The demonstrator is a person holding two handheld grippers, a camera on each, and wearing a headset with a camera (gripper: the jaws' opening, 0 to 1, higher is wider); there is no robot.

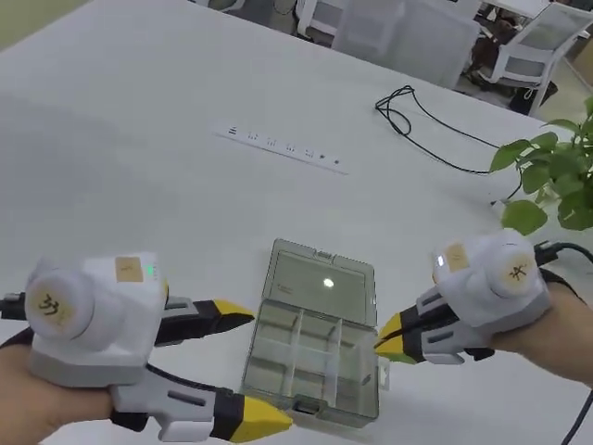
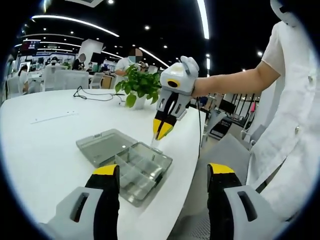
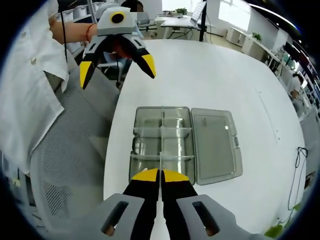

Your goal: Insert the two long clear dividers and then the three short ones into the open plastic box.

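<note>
My left gripper (image 1: 246, 367) sits low on the left, jaws spread wide and pointing right. My right gripper (image 1: 389, 339) faces it from the other side, tilted downward, jaws pressed together. A bare forearm (image 2: 227, 82) stretches out behind the right one

The left gripper (image 1: 264, 369) is cut off by the head view's bottom and left edges. Its lower finger (image 1: 255, 422) hides the box's (image 1: 320, 278) near left corner. The right gripper's (image 1: 382, 341) fingers (image 1: 398, 336) cover part of the box's right wall, and the clear divider (image 1: 383, 368) pinched there is too glassy to trace. Marks on the strip (image 1: 283, 146) mid-counter (image 1: 139, 139) are too small to read. The plant (image 1: 547, 176) at the counter's right edge is cropped, and the cable (image 1: 417, 120) passes behind its leaves.
</note>
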